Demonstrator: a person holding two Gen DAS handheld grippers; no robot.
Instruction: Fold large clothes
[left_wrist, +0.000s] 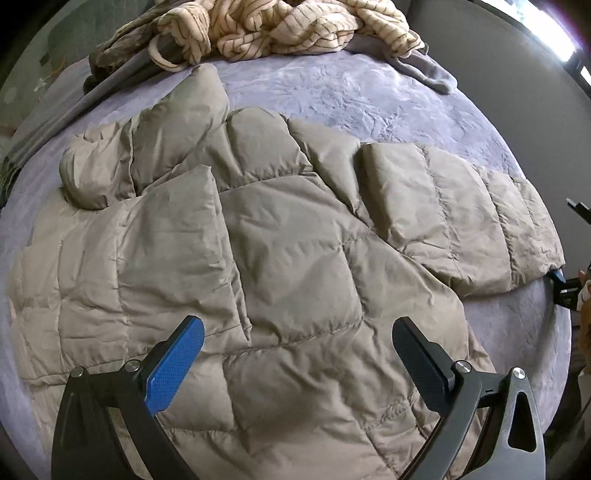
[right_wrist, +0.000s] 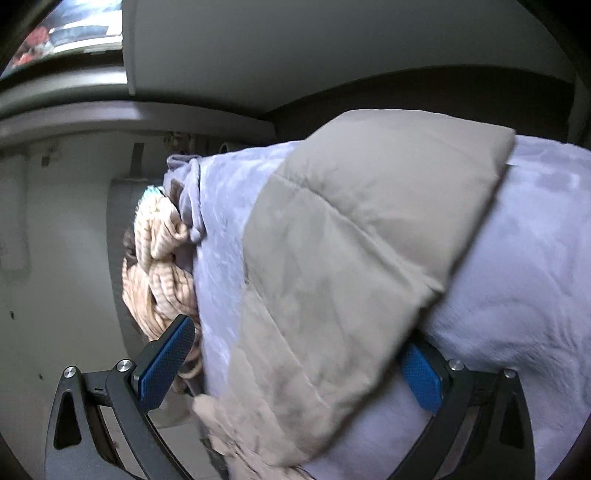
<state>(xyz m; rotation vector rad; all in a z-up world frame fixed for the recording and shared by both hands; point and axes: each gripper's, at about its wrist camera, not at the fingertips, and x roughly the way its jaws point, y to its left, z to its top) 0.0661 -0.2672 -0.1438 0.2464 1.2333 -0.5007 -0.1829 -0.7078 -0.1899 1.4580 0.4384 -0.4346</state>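
Left wrist view: my left gripper (left_wrist: 295, 354) hangs wide open, empty, over a puffy quilted tan jacket (left_wrist: 280, 251) spread on the plush lilac blanket (left_wrist: 351, 92). My right gripper (right_wrist: 299, 354) gapes too, the sleeve (right_wrist: 343, 258) lying between unpressed pads. Striped knit (left_wrist: 280, 22) heaps at the far edge.

No readable txt, labels, brand names or nos. anywhere — not on the puffer jacket (left_wrist: 280, 236), the striped garment (left_wrist: 280, 26) or the bedspread (left_wrist: 354, 88).
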